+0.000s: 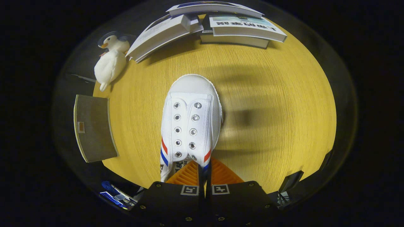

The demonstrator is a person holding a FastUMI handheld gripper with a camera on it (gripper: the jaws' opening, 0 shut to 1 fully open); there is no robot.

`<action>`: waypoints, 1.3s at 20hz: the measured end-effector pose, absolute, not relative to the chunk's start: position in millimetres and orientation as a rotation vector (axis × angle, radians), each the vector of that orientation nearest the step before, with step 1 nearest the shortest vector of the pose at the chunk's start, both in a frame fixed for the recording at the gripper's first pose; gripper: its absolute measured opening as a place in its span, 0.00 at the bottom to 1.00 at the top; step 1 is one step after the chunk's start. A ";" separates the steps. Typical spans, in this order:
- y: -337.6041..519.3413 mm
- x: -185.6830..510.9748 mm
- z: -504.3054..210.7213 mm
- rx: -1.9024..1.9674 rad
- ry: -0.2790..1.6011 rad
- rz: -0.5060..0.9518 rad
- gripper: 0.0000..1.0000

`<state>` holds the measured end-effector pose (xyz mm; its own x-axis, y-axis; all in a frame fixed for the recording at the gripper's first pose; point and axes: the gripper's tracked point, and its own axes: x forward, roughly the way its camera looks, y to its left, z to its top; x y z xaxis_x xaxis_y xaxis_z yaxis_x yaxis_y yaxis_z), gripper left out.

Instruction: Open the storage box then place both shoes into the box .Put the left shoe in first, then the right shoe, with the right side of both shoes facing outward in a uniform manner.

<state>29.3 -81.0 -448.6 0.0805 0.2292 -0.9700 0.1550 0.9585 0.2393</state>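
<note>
- One white canvas shoe (pixel 190 121) is hanging in the centre of the frame, toe pointing away from the camera, heel end nearest the gripper (pixel 204 176).
- The gripper's two fingers (pixel 189 175) are sitting closed together at the bottom centre of the frame, pinching the shoe's side wall at its rear opening, by the red and blue stripes; both fingers are pressing on that fabric.
- The shoe is showing two rows of metal eyelets with no laces, and its tongue is lying flat between them.
- A round wooden table (pixel 277 94) is spreading under the shoe; whether the shoe is touching the tabletop or hanging clear of it cannot be told, though a blurred shadow is lying on the wood to its right.
- A stack of books (pixel 217 23) is resting at the top of the frame on the far edge of the table.
- A plush penguin (pixel 110 61) is lying at the upper left, just beside the books.
- A flat grey board (pixel 93 127) is lying at the left, by the table's rim.
</note>
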 end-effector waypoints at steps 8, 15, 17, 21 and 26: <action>-53.7 47.6 -375.8 0.172 1.381 0.151 0.01; 5.6 64.6 -322.4 0.129 1.308 0.276 0.01; 20.2 66.2 -314.3 0.096 1.300 0.288 0.01; 58.1 70.2 -302.6 0.051 1.293 0.334 0.01; 133.2 78.8 -269.7 0.037 1.277 0.427 0.01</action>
